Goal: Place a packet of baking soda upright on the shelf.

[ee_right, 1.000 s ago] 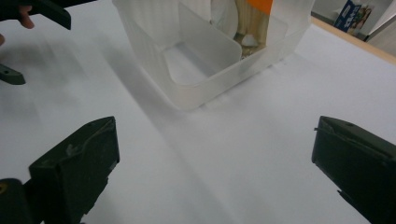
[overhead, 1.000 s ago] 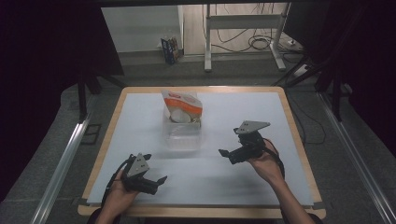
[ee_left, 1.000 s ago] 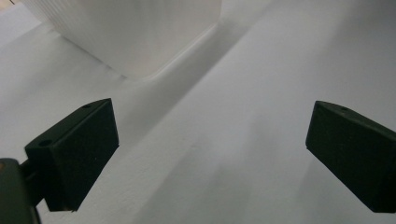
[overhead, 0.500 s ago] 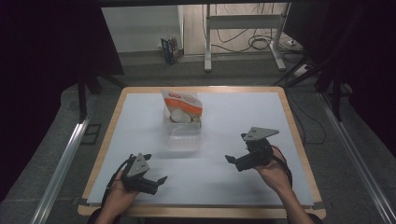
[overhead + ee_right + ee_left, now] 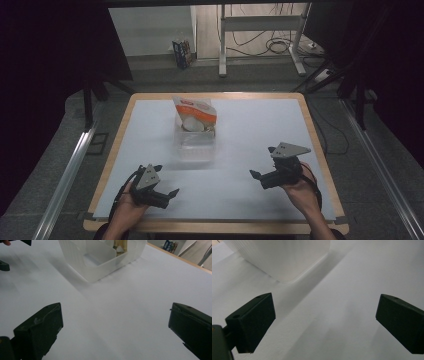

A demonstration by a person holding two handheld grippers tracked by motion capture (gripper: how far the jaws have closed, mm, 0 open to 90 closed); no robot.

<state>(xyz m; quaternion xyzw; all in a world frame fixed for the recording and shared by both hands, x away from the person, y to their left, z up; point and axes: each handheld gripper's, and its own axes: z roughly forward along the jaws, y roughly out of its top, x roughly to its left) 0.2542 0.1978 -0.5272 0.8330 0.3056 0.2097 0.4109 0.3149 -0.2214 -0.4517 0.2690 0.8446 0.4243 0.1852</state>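
**Risk note: light container, top-heavy load**

The clear plastic container (image 5: pixel 195 142) sits mid-desk, toward the far side, with an orange-and-white snack bag (image 5: pixel 196 114) standing in its far end and leaning above the rim. Both look light. A one-sided push or pinch on a wall could slide or tip the container and spill the bag. The left claw (image 5: pixel 167 194) rests at the near left of the white desk (image 5: pixel 260 125), jaws spread, empty. The right claw (image 5: pixel 257 177) hovers near right, jaws spread, empty; both are well apart from the container.
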